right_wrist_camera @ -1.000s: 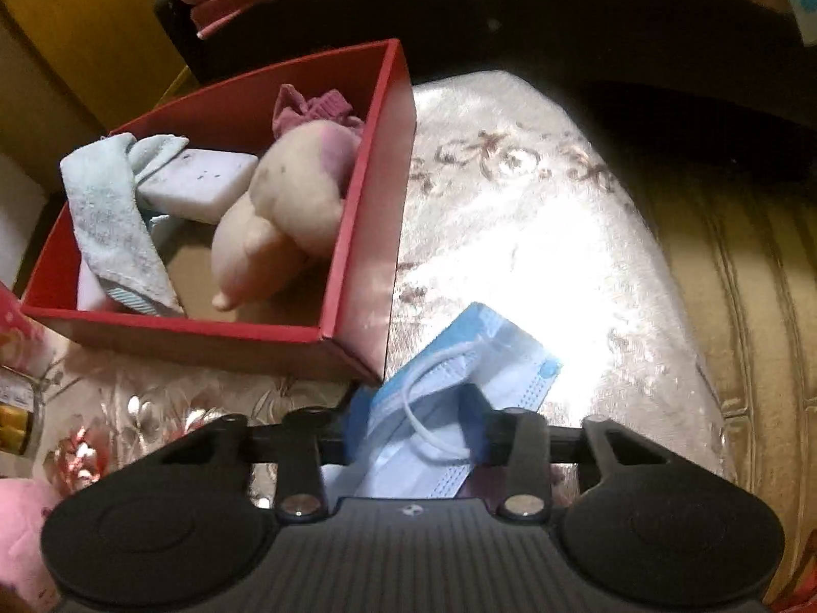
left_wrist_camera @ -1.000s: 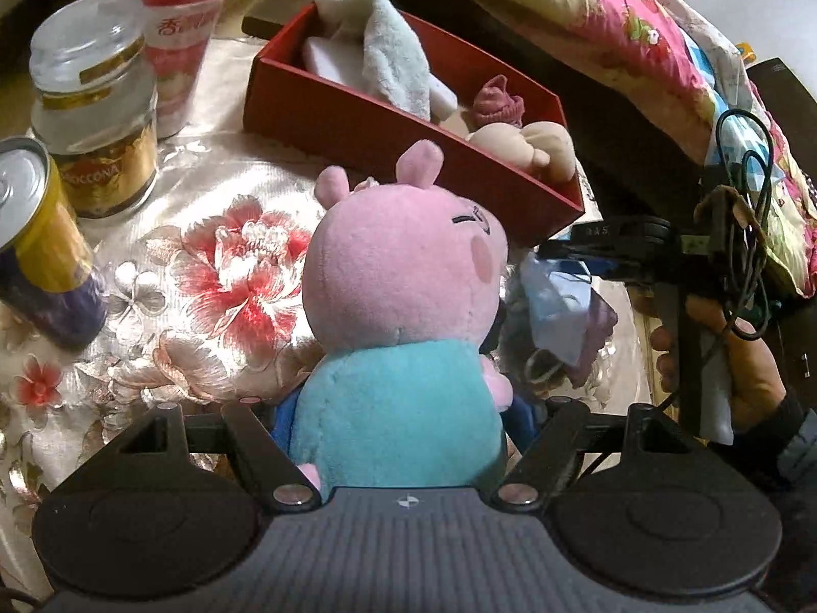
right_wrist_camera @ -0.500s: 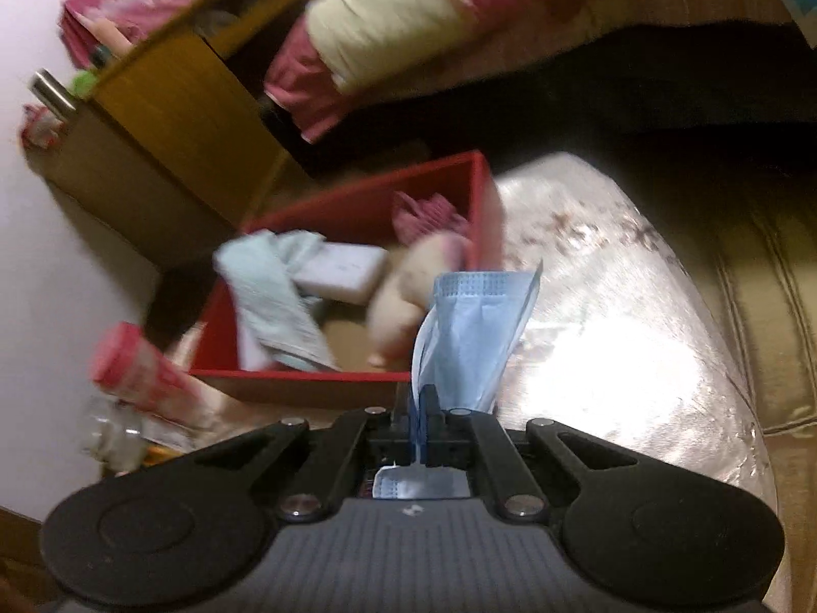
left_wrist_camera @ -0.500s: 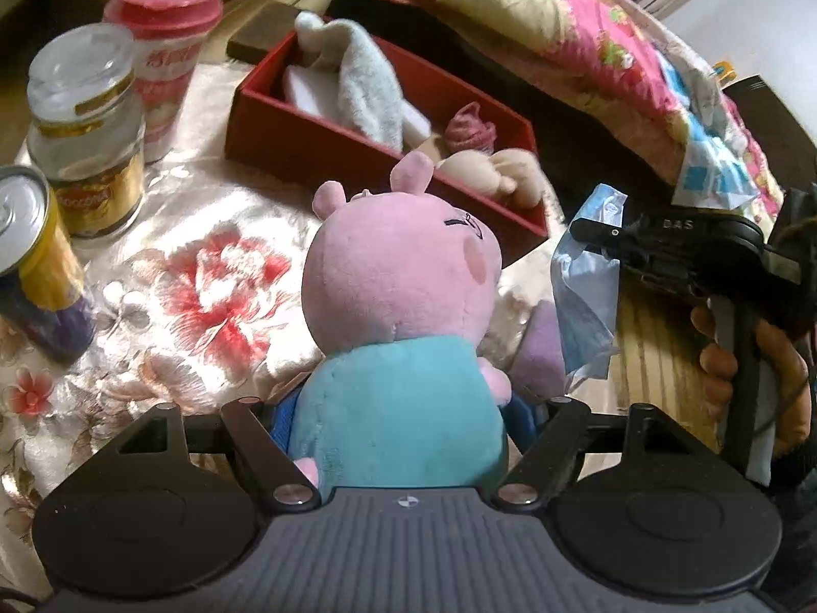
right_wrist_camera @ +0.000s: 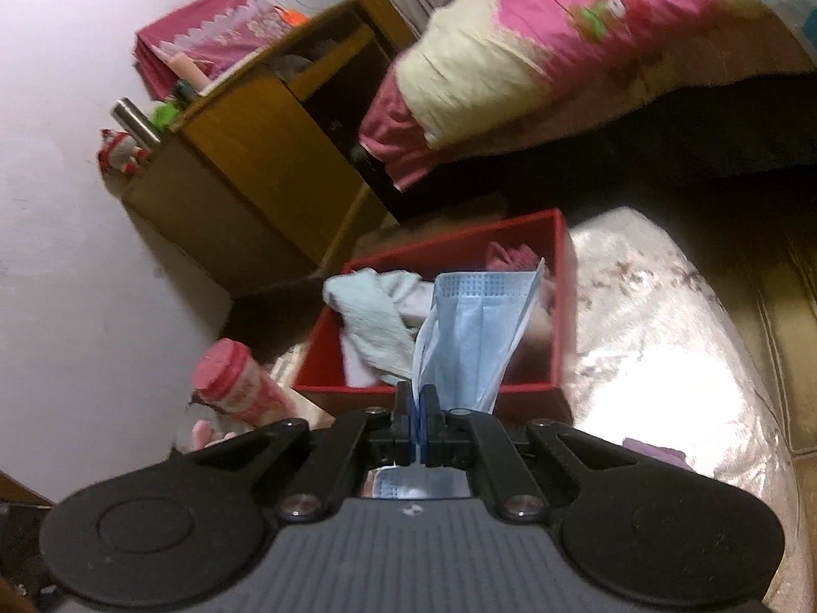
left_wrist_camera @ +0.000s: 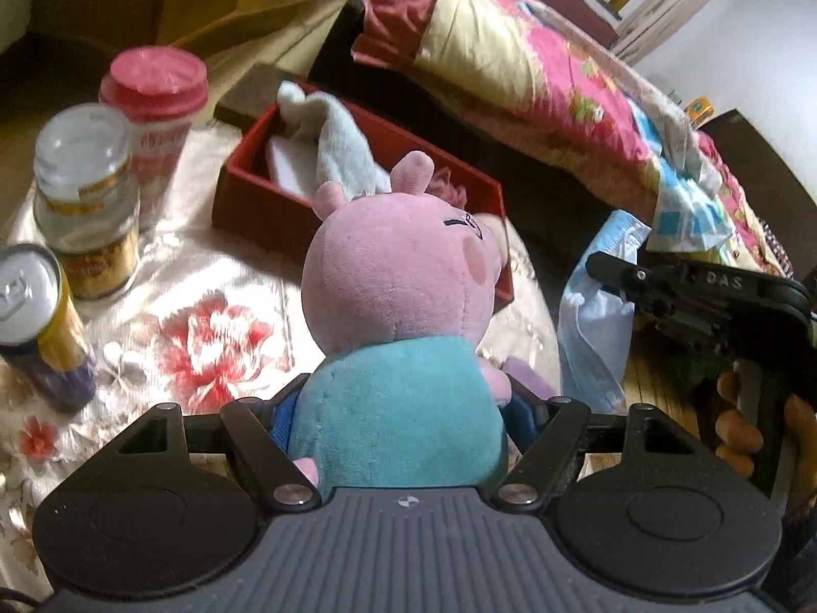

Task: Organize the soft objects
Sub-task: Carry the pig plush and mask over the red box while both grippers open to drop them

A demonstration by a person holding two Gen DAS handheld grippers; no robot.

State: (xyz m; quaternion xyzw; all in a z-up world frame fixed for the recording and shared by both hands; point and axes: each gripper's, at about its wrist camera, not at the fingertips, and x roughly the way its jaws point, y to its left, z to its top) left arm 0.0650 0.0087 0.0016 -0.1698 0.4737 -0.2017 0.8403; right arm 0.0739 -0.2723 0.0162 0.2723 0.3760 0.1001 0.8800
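While the left gripper [left_wrist_camera: 403,408] clamps its two black fingers against the teal fleece body of a pig plush toy [left_wrist_camera: 403,316], the toy sits upright between them, its rounded pink head and two small ears turned toward the red box [left_wrist_camera: 255,204]. The right gripper [right_wrist_camera: 418,419] is pinched tight on the lower edge of a pale blue pleated face mask [right_wrist_camera: 475,332], which stands up fan-like from the fingers with a thin white ear loop trailing at its left side; in the left wrist view the same mask hangs limp beside the plush. The box is a shallow rectangular cardboard tray holding a crumpled light blue terry towel [right_wrist_camera: 367,316], a flat white pad and a dark pink knitted piece. It rests on the desk [left_wrist_camera: 214,265], which is covered in a glossy satin cloth embroidered with red flowers. To the left stand a glass jar [left_wrist_camera: 87,204] with a clear lid and gold label, a pink-lidded paper cup [left_wrist_camera: 155,117] and a metal can [left_wrist_camera: 35,316]. Behind lies a bed with a floral pink quilt [left_wrist_camera: 536,66].
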